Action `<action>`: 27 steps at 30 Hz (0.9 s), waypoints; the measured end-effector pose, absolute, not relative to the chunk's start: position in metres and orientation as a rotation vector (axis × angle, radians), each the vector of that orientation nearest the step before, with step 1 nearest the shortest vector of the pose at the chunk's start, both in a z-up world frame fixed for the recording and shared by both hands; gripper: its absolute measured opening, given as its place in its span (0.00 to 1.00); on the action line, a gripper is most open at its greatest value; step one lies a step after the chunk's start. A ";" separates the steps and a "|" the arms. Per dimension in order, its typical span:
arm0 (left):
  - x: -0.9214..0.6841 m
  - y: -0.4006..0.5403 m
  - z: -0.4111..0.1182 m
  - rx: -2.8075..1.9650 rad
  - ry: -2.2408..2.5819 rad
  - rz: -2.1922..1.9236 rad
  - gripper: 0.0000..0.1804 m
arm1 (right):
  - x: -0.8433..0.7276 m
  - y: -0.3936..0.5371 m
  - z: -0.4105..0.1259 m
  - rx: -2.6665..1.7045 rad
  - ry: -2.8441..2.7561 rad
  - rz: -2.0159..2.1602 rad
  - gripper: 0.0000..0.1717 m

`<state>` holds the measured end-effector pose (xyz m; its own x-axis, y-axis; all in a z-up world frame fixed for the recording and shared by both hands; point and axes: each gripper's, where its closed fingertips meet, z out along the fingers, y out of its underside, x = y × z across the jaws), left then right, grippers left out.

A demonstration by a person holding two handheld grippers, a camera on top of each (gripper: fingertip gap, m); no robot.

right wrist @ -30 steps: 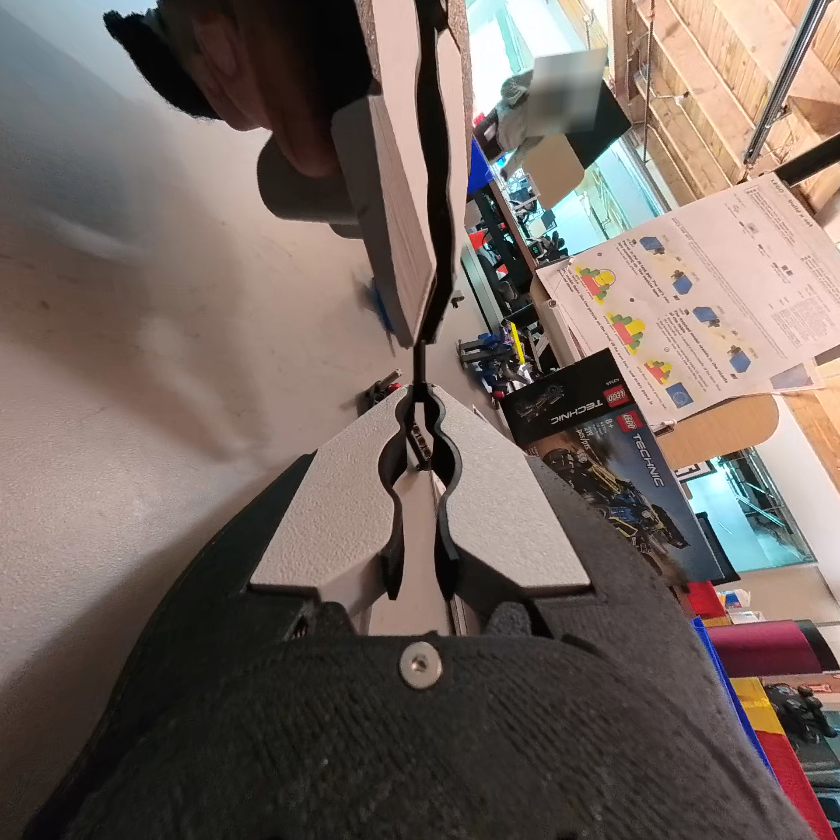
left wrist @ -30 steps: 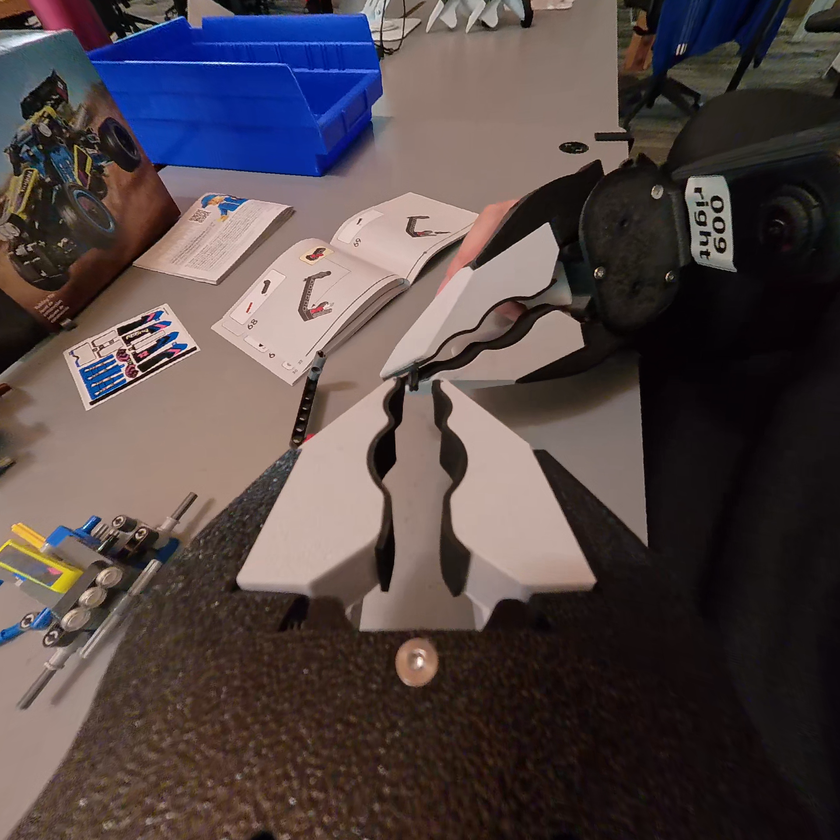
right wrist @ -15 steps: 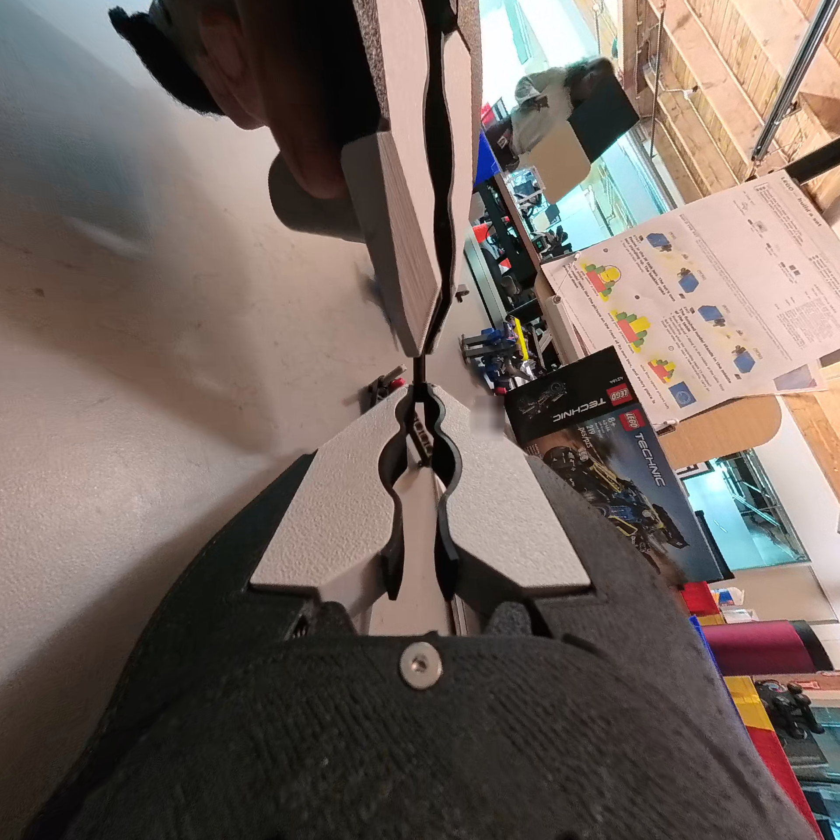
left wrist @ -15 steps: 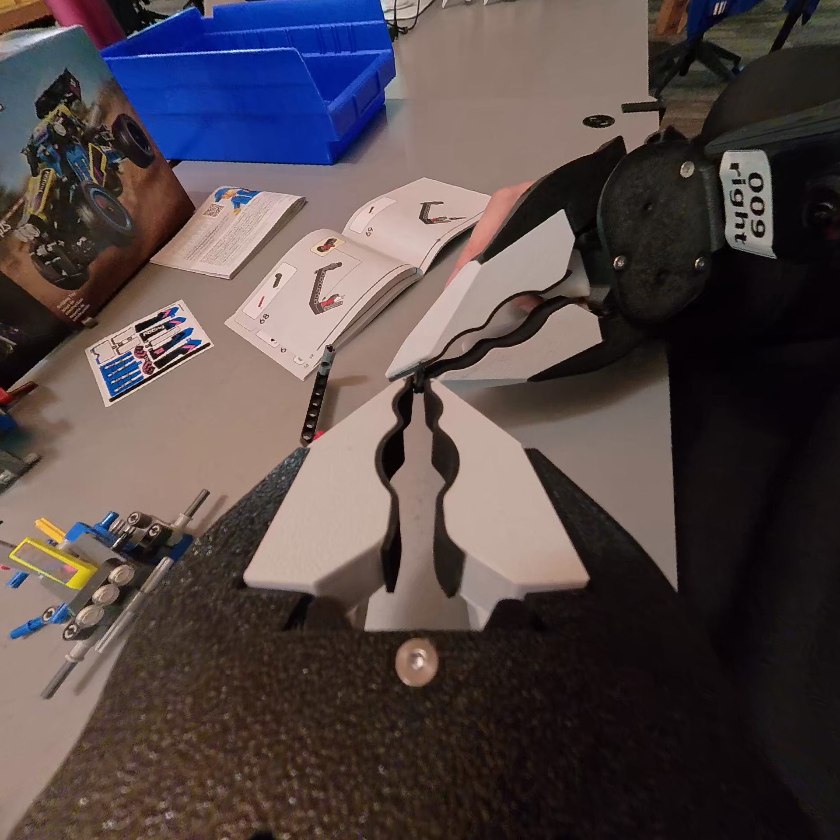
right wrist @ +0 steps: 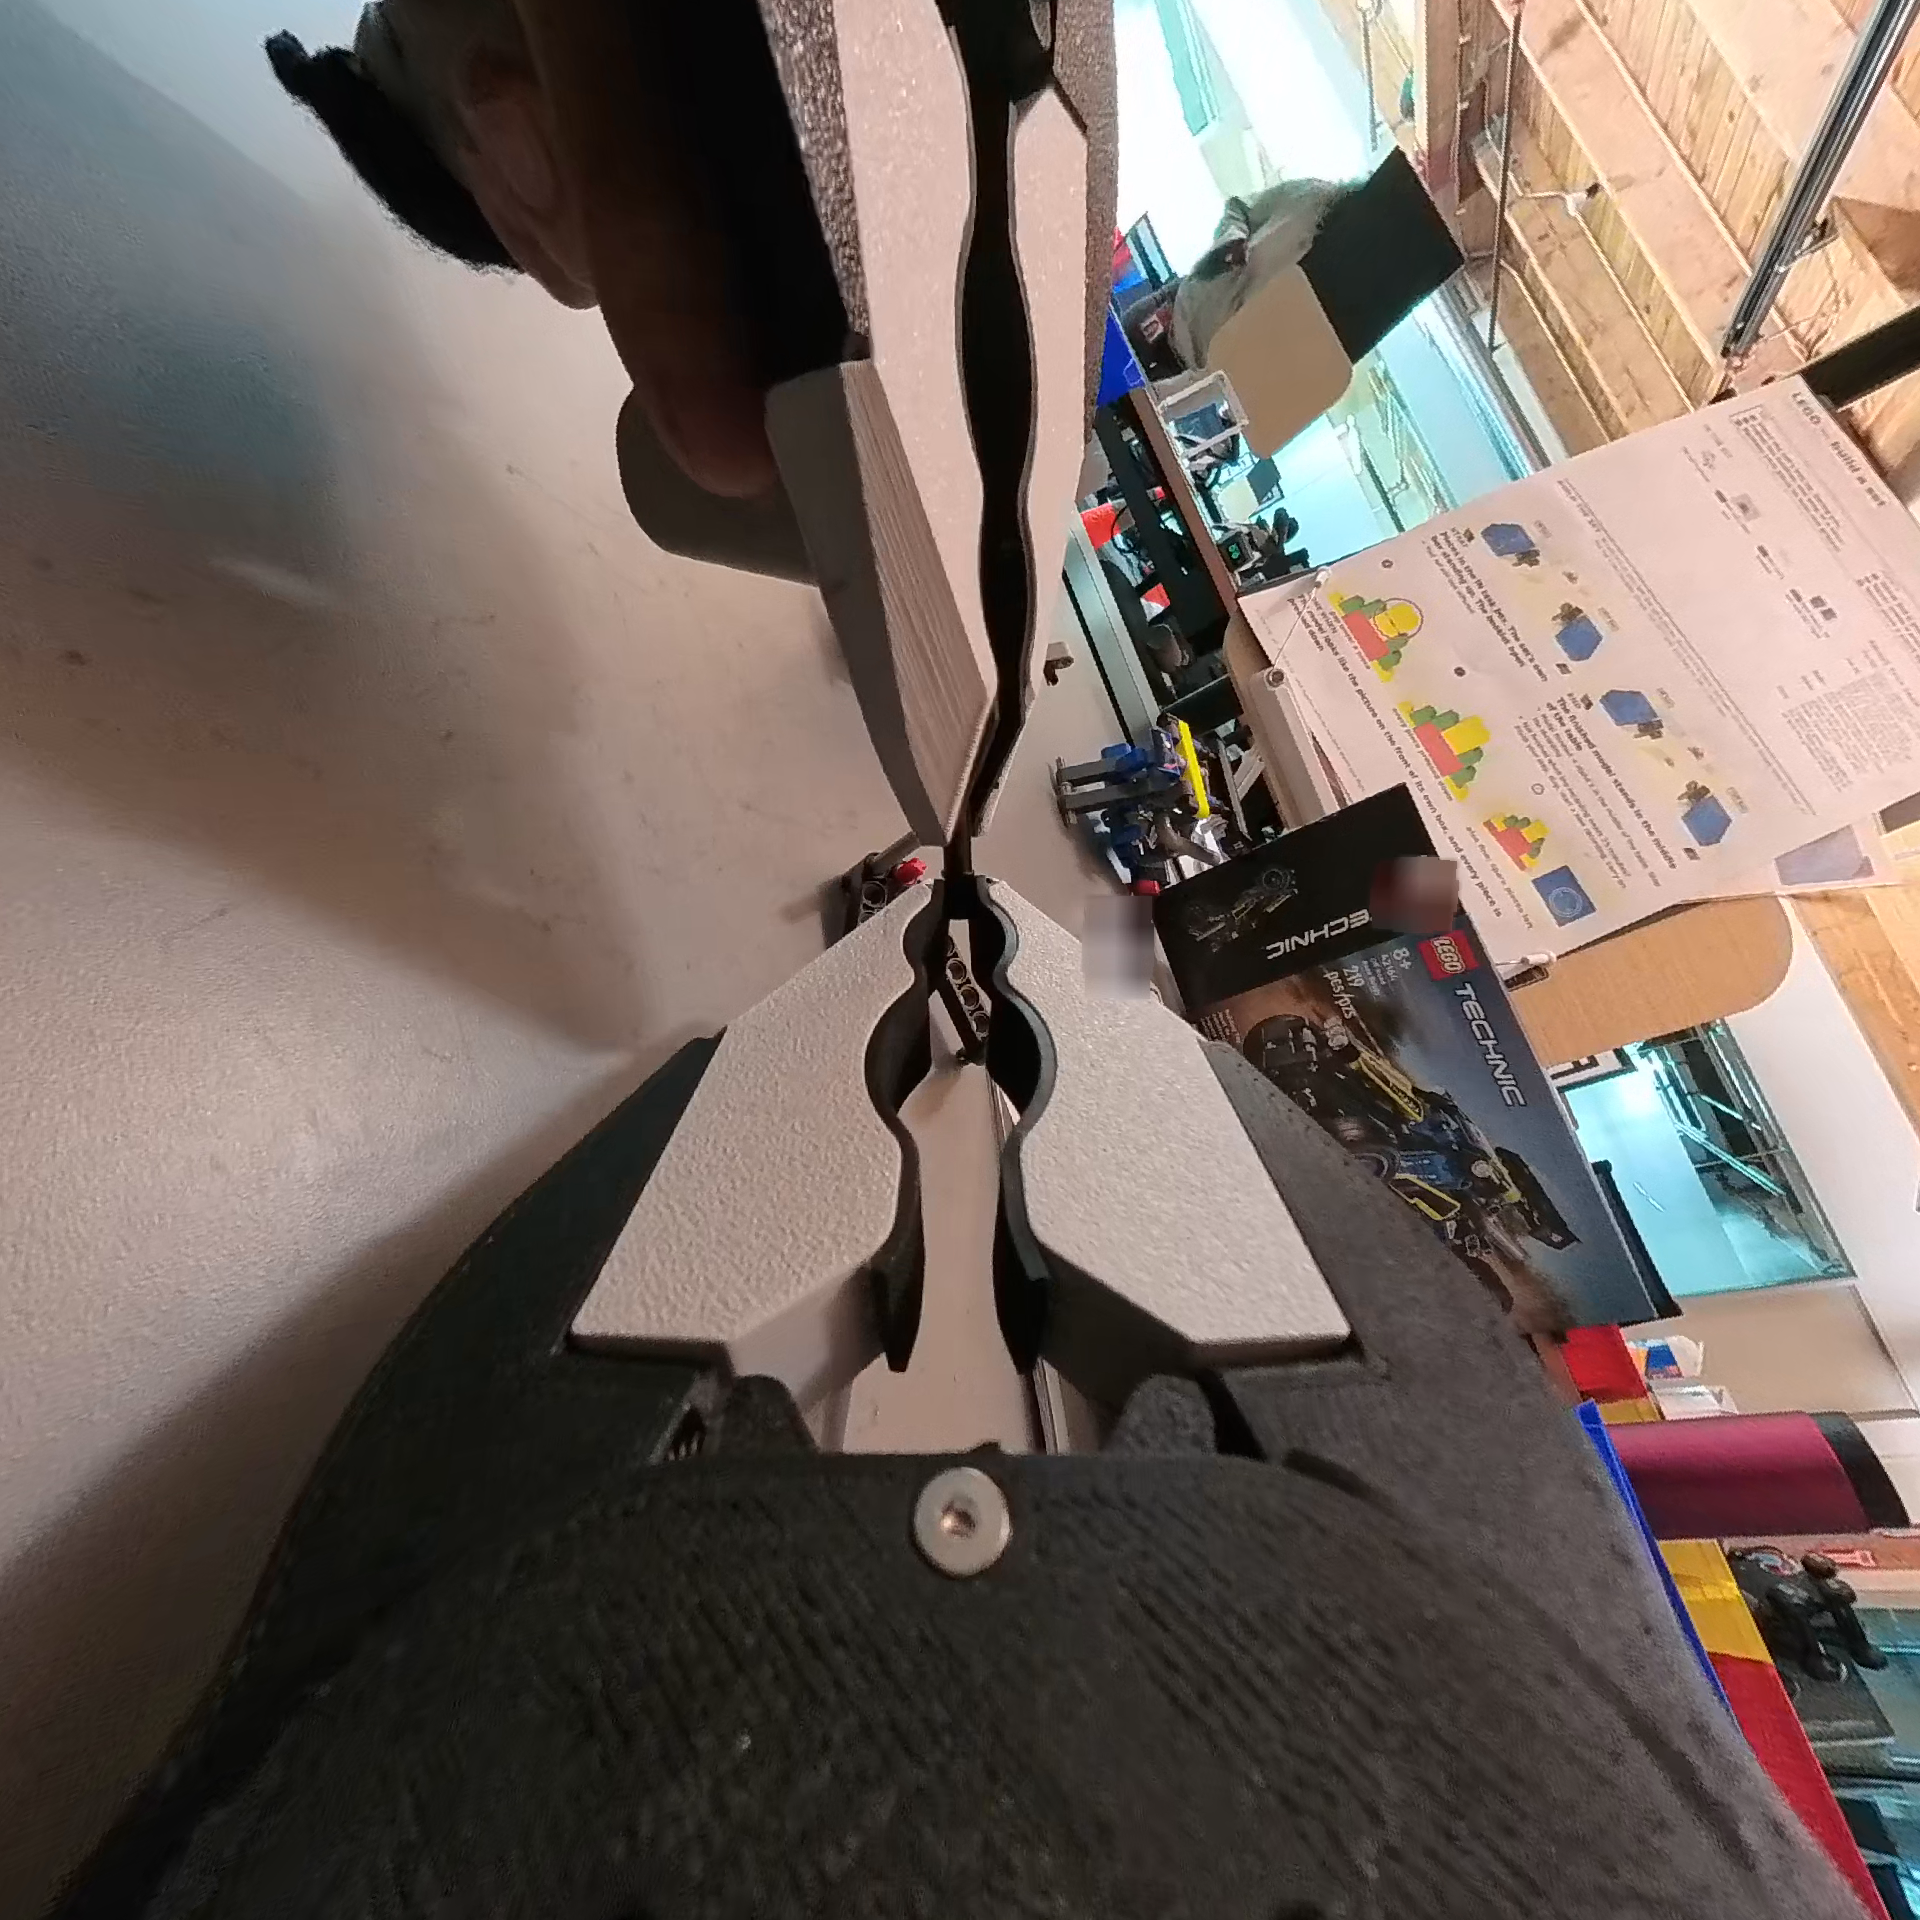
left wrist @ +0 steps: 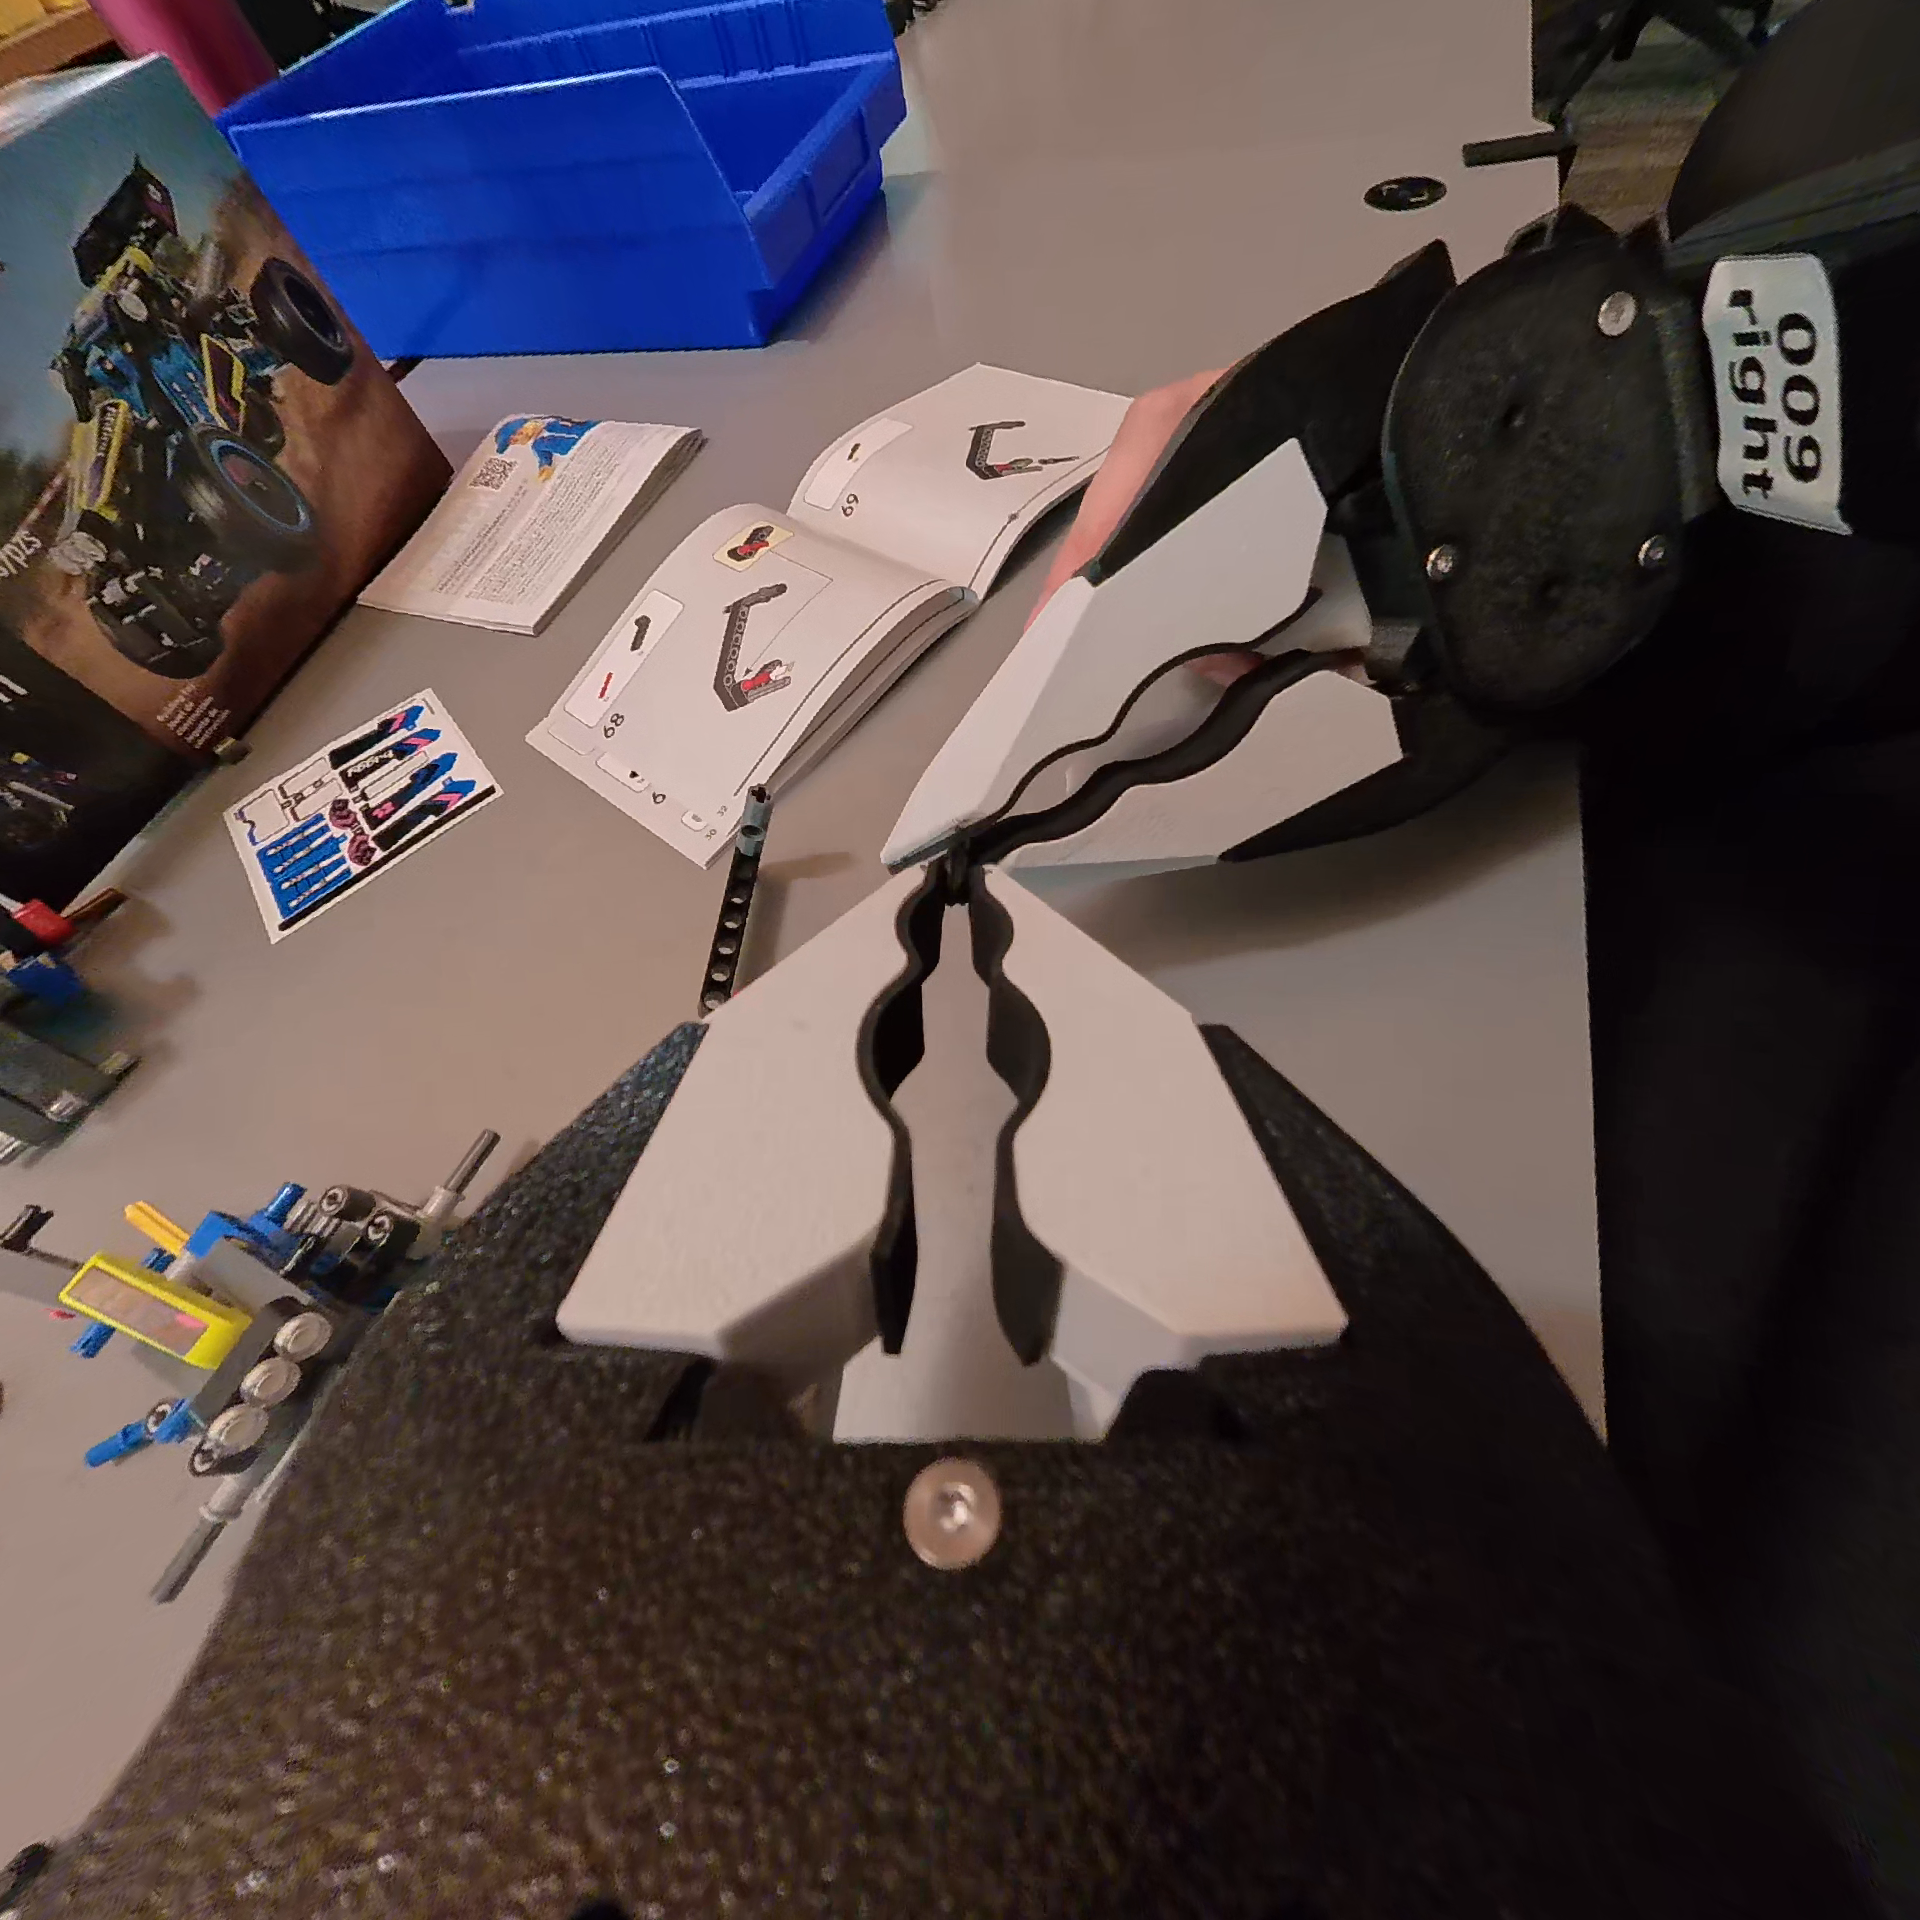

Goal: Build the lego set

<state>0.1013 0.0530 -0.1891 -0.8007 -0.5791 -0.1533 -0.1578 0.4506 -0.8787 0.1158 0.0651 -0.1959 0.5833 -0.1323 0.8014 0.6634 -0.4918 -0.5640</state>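
My left gripper and my right gripper meet tip to tip above the grey table. Both are shut on the same small thin black piece, one on each end. It also shows in the left wrist view, where the right gripper comes in from the right. In the right wrist view the left gripper comes down from above. A long black beam with holes lies on the table just left of the tips.
An open instruction booklet, a leaflet and a sticker sheet lie behind the beam. A blue bin stands at the back and a set box at the left. A part-built model lies at the near left. Less than 4 cm separates the two grippers' tips.
My left jaws stood slightly apart a second ago and have closed on the free end of the black piece that the right gripper holds. Both grippers have stayed nearly in place.
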 end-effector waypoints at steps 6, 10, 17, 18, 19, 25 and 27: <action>0.102 0.053 -0.189 -0.630 2.274 -1.311 0.01 | 0.117 0.064 -0.195 -1.844 -0.425 -1.039 0.00; 0.102 0.054 -0.189 -0.630 2.262 -1.303 0.00 | 0.117 0.065 -0.194 -1.837 -0.421 -1.034 0.01; 0.100 0.054 -0.189 -0.646 2.268 -1.310 0.04 | 0.116 0.065 -0.196 -1.849 -0.439 -1.046 0.01; 0.101 0.054 -0.190 -0.640 2.265 -1.296 0.01 | 0.116 0.065 -0.196 -1.848 -0.441 -1.045 0.00; 0.101 0.055 -0.190 -0.635 2.262 -1.290 0.01 | 0.116 0.066 -0.196 -1.847 -0.441 -1.042 0.00; 0.100 0.056 -0.191 -0.637 2.265 -1.277 0.01 | 0.116 0.066 -0.198 -1.853 -0.446 -1.045 0.01; 0.101 0.056 -0.194 -0.631 2.276 -1.250 0.02 | 0.116 0.066 -0.197 -1.848 -0.445 -1.042 0.00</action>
